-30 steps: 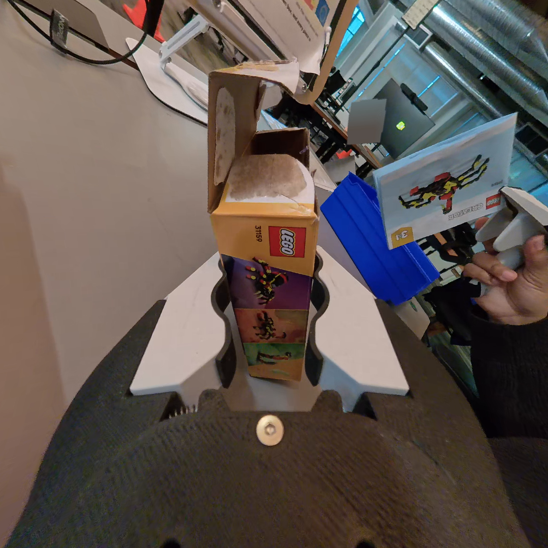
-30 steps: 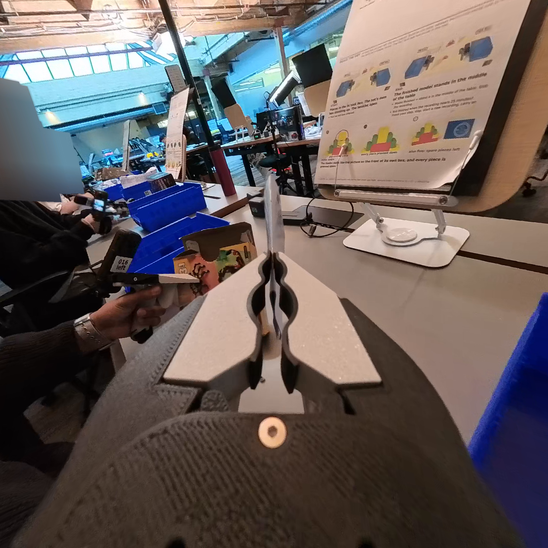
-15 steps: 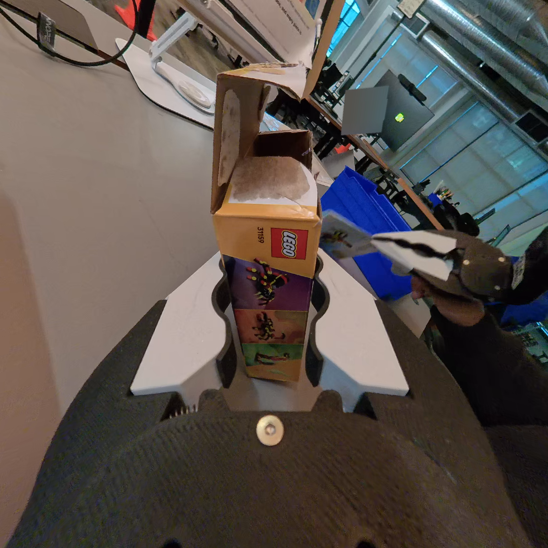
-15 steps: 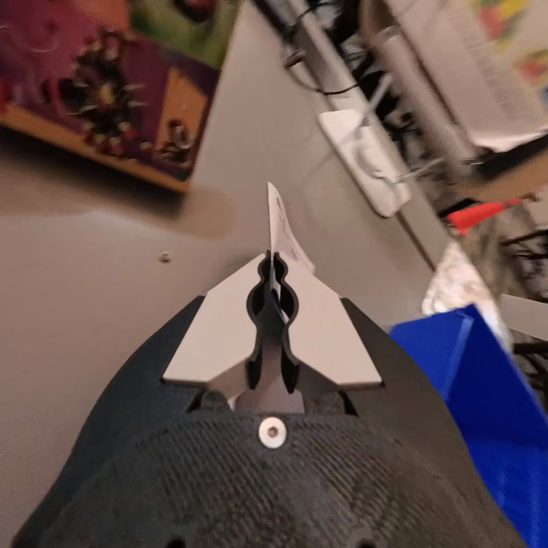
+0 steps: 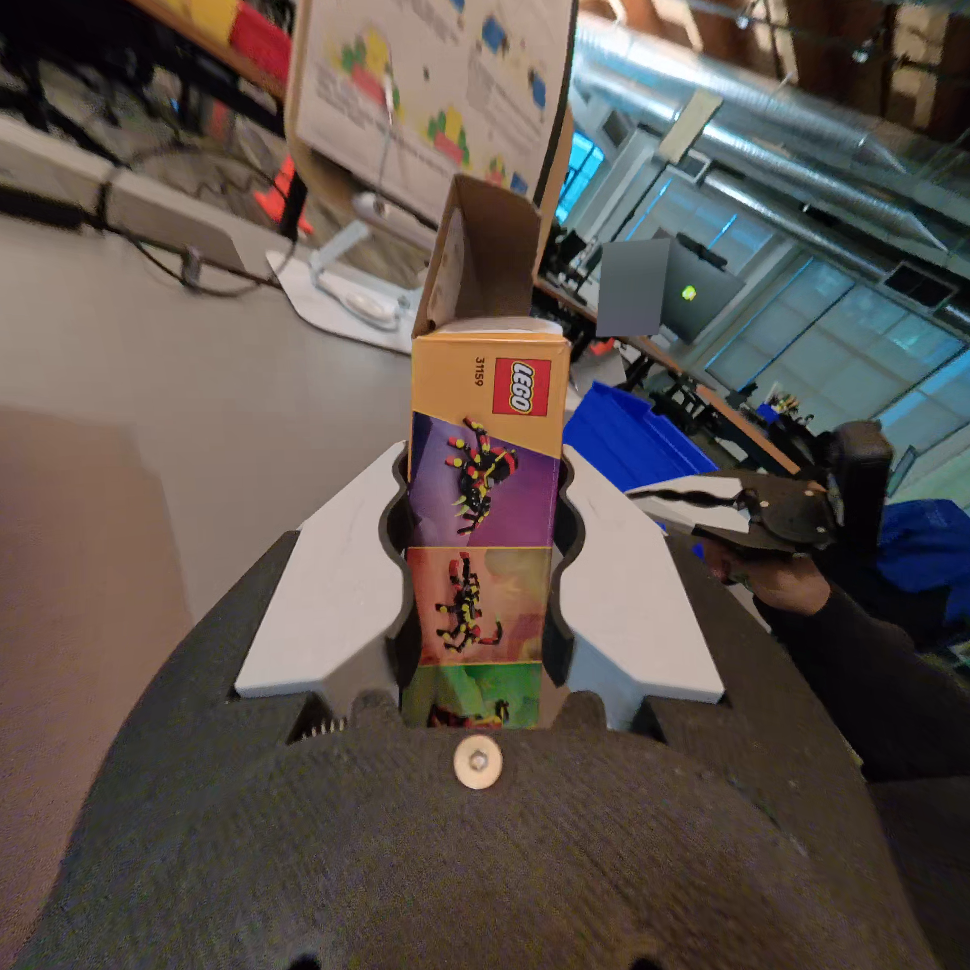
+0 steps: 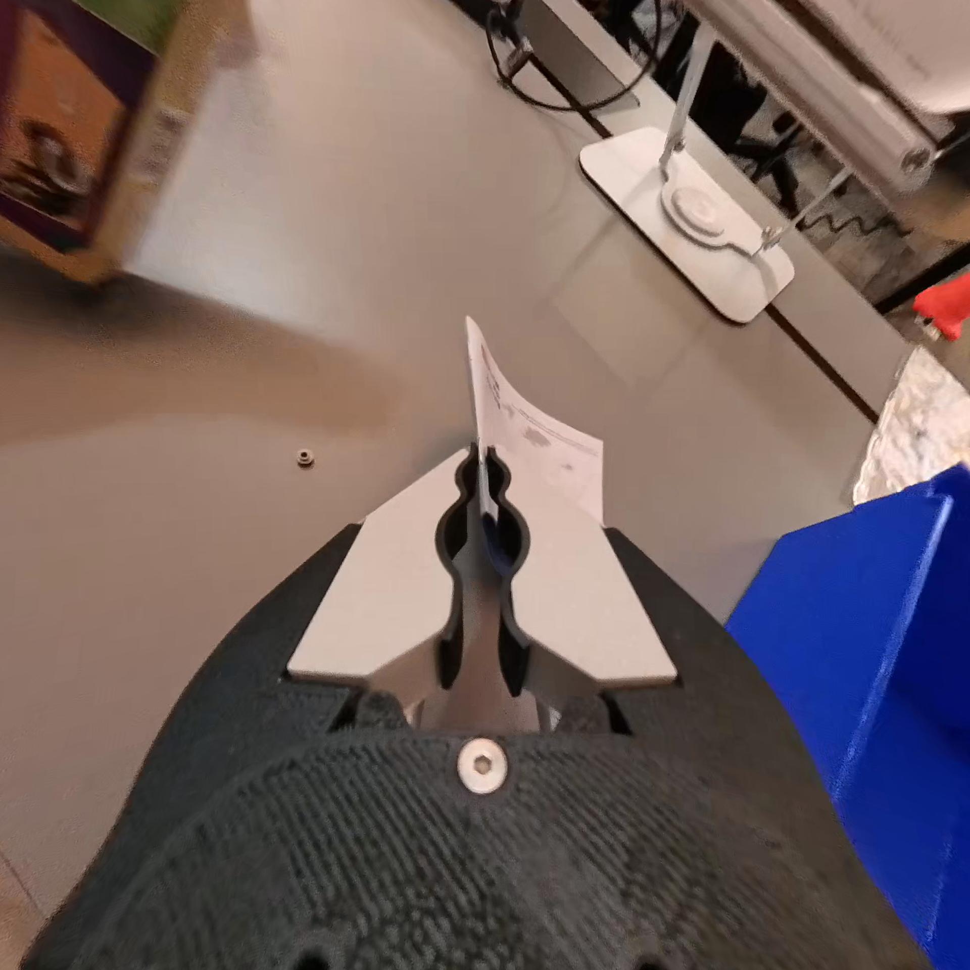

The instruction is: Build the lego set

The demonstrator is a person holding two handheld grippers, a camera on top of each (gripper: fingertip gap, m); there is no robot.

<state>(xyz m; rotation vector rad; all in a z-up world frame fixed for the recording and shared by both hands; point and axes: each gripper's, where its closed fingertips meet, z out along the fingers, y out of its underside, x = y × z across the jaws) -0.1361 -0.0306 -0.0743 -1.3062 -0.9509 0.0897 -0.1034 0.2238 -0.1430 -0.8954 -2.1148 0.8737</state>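
Observation:
My left gripper [image 5: 485, 462] is shut on the lego box [image 5: 485, 472], a yellow and purple carton held upright with its top flap open. The box also shows blurred at the upper left of the right wrist view [image 6: 68, 141]. My right gripper [image 6: 481, 454] is shut on the white instruction booklet [image 6: 530, 435], which stands on edge over the grey table [image 6: 262, 525]. The right gripper also shows in the left wrist view [image 5: 687, 498], to the right of the box, with a hand under it. A tiny dark lego piece [image 6: 305, 457] lies on the table left of the booklet.
A blue bin [image 6: 861, 656] stands at the right of my right gripper; blue bins also show in the left wrist view [image 5: 630, 441]. A white stand base [image 6: 687, 220] with a picture sheet [image 5: 430, 84] stands at the table's far side, with a black cable [image 6: 551, 89] nearby. Across from one pair of fingers to the other is roughly 25 cm. From my right tips it is roughly 10 cm to the tiny dark lego piece [image 6: 305, 457]; from my left, 25 cm.
My right gripper has swung down from upright and now points the booklet at the table. My left gripper has tilted the box, so the open flap hides its inside.

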